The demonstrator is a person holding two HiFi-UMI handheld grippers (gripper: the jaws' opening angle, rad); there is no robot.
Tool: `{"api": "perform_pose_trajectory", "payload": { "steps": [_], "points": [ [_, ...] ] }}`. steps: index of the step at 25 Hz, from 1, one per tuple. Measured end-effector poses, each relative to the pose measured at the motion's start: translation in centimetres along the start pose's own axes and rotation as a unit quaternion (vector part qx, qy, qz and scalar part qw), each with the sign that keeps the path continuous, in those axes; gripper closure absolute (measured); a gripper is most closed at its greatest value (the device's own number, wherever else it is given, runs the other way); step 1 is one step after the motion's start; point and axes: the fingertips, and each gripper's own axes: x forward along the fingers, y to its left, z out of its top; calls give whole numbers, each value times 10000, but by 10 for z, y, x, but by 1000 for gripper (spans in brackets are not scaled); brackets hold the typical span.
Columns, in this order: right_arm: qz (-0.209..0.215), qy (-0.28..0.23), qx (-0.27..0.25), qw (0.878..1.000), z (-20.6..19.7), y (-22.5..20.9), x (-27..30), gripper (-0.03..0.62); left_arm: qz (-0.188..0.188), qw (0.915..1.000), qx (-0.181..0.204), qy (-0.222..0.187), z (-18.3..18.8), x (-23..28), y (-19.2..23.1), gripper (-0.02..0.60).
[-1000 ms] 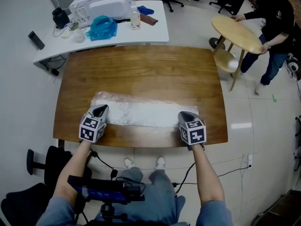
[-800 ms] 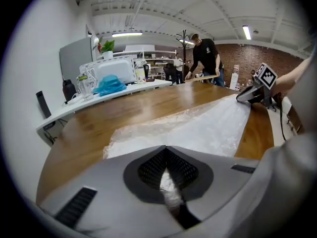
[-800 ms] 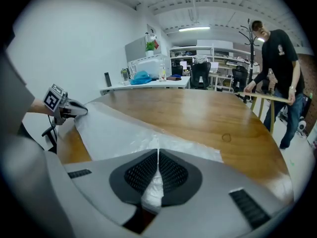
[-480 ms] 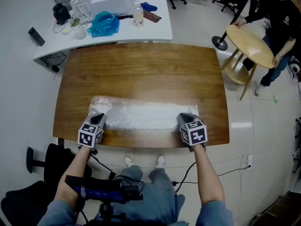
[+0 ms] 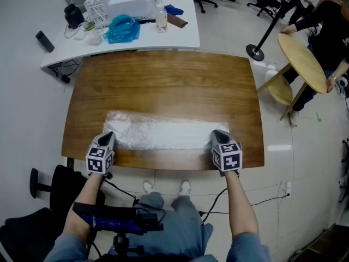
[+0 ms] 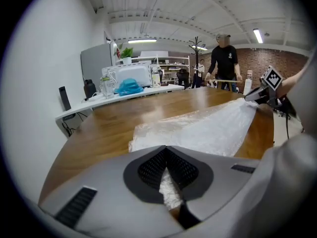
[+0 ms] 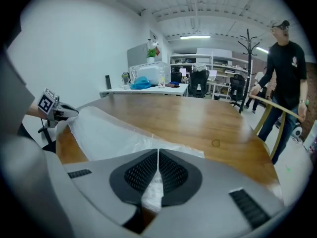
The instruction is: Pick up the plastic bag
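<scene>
The plastic bag lies flat on the wooden table, spread crosswise over the table's 6 o'clock half, with its long edge parallel to the near table edge.

Left gripper: positioned at the bag's 8 o'clock corner. In the left gripper view the jaws are closed, with a fold of the clear film pinched between the dark ribbed pads.

Right gripper: positioned at the bag's 4 o'clock corner. In the right gripper view the jaws are closed together, with bag film clamped between them.

Both grippers point away from the person and slope down toward the tabletop.

Surroundings: a white desk stands at the table's 11 o'clock and carries a white machine and a blue bag. At 2 o'clock, a person holds a tilted round wooden table.
</scene>
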Motion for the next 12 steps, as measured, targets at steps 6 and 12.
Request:
{"api": "perform_pose_trajectory", "payload": {
  "steps": [6, 12],
  "points": [
    [-123, 464, 155, 9987, -29, -12, 0, 592, -88, 9995, 62, 286, -18, 4, -1, 571],
    [-105, 404, 234, 9989, -29, -14, -2, 592, -135, 9994, 71, 316, -17, 6, -2, 571]
  ]
}}
